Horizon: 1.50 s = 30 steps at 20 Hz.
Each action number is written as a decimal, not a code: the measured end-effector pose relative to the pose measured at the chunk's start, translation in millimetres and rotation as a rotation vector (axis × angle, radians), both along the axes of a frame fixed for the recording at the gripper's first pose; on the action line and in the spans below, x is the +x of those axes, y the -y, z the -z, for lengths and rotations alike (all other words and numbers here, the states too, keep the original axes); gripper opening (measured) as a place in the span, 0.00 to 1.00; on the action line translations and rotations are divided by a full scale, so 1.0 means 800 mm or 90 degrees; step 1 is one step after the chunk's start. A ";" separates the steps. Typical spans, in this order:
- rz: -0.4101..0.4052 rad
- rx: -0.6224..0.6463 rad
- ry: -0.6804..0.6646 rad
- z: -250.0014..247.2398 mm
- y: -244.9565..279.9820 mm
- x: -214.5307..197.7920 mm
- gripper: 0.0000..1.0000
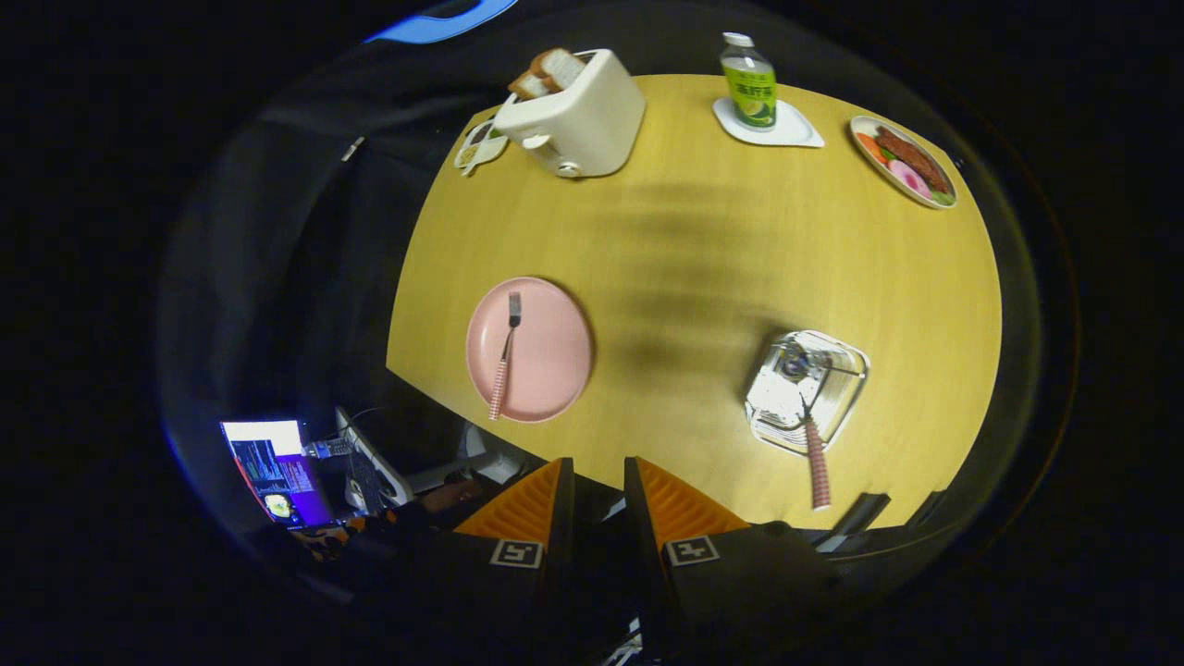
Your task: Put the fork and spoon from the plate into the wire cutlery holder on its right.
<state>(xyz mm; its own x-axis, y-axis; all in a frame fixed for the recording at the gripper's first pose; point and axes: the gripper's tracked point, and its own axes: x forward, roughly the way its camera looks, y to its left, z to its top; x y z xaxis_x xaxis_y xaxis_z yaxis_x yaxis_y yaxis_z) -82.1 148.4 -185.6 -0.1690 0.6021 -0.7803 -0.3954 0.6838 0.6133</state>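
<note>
The yellow table (pixel 703 277) spreads out well beyond the gripper's fingers, seen from high above. At its far side stands a cream toaster (pixel 578 116) with bread slices (pixel 548 72) poking out of the top, a small dish (pixel 481 148) just beside it, a green-labelled bottle (pixel 749 83) upright on a white coaster (pixel 786 129), and a plate of food (pixel 905 162) off toward the far right corner.

Nearer, the pink plate (pixel 546 356) sits by the table's left edge. The fork (pixel 505 356) lies across it, long axis running roughly toward and away from the gripper, tines pointing to the far side, its pink-and-white checked handle reaching over the near rim. Well apart to the right is the wire cutlery holder (pixel 805 388). A utensil with the same checked handle, presumably the spoon (pixel 816 462), stands in it, handle end leaning out toward the near table edge, working end buried among the wires.

The gripper (pixel 599 476) hangs over the near table edge, orange fingers (pixel 523 509) parted by a narrow gap, empty, touching nothing.
</note>
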 end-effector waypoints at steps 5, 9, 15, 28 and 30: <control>-0.059 0.027 -0.019 0.014 -0.111 -0.051 0.34; -0.070 0.032 -0.036 0.036 -0.193 -0.074 0.33; -0.056 -0.010 -0.046 0.093 -0.254 -0.090 0.34; -0.053 -0.092 -0.048 0.178 -0.287 -0.115 0.16; -0.070 -0.088 -0.040 0.175 -0.281 -0.115 0.12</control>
<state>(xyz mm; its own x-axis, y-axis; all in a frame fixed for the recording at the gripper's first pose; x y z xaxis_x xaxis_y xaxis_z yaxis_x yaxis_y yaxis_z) -173.8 373.1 -326.0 -0.2781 0.4653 -0.8403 -0.4365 0.7181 0.5421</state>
